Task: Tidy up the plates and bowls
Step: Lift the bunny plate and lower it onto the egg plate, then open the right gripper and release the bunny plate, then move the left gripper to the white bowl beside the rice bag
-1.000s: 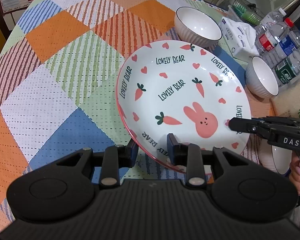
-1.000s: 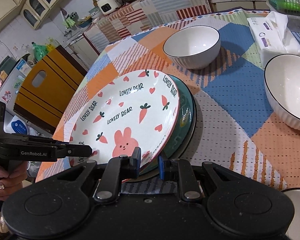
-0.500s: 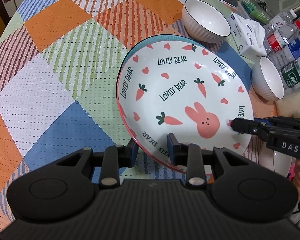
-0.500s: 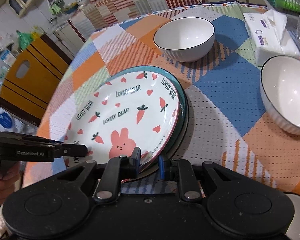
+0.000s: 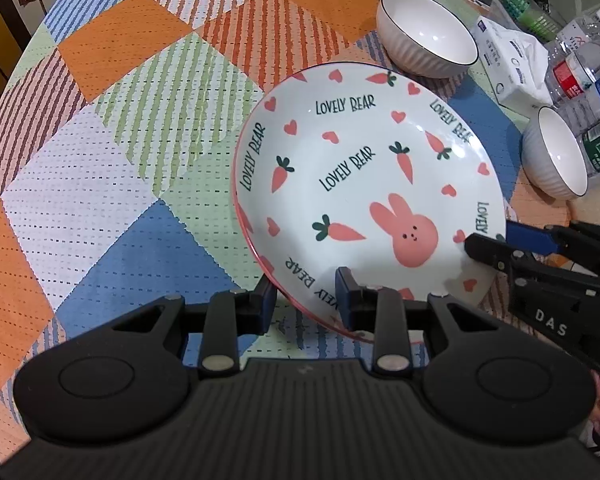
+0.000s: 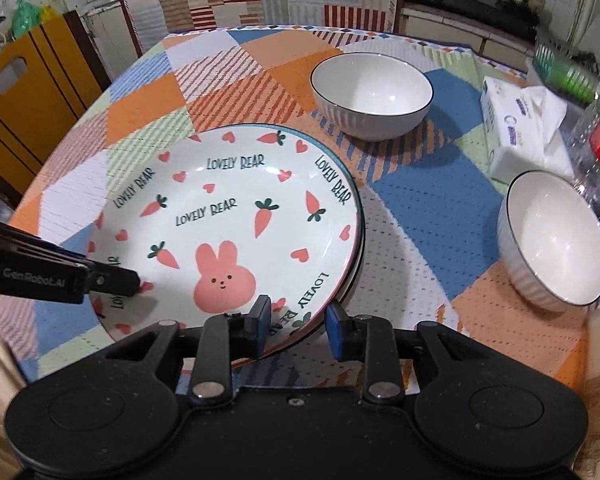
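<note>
We see our left gripper [image 5: 306, 294] clamping the bunny plate's [image 6: 228, 216] rim, right gripper [image 6: 294, 322] jaws just opening, astride the rim

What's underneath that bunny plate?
Another plate lies under the bunny plate; only its teal and dark rim peeks out along the right edge. Its face and pattern are covered.
</note>
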Tool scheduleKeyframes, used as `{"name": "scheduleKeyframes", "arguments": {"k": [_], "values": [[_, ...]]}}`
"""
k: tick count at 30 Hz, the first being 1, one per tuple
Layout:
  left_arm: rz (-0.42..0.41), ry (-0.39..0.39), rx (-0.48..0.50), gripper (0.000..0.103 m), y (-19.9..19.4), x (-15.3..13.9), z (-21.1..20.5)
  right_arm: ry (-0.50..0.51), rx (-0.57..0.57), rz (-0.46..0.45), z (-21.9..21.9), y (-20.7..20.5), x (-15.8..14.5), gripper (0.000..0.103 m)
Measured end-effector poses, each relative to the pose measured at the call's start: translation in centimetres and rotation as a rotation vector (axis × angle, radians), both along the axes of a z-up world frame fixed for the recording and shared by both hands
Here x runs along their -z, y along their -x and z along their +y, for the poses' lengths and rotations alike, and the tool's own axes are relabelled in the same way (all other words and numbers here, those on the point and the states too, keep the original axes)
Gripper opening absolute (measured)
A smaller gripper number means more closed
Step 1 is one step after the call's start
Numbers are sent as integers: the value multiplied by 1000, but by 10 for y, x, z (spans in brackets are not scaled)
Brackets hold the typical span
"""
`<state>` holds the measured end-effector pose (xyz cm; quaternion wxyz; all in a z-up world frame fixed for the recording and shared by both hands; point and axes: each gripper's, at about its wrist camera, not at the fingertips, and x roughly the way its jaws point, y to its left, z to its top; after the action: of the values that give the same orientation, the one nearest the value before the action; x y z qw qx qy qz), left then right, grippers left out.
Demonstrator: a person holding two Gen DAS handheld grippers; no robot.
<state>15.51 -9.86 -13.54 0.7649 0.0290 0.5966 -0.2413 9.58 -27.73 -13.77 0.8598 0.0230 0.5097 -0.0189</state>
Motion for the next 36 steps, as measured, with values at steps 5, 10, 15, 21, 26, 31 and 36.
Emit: {"name": "scheduleKeyframes", "arguments": {"k": [5,10,15,21,26,31,36], "values": [[-7,-47,-13,30,5,-6,-8,53,-5,-17,5,1,0,34],[-48,-91,43,30,21,-23,-15,55,-17,-49,8,10,-14,34],[-91,-123,123,31,36,-47,-18,69,-28,-74,7,27,-38,36],[-153,-138,238,35,58,-85,-28,70,-70,-110,1,53,-73,42],[-171,-143,323,40,74,-108,-39,92,-84,-144,-4,77,-97,51],[-230,-161,413,41,94,-126,-54,93,-97,-182,-15,106,-115,58],[-257,-151,494,41,111,-138,-71,59,-76,-208,-32,136,-122,59]]}}
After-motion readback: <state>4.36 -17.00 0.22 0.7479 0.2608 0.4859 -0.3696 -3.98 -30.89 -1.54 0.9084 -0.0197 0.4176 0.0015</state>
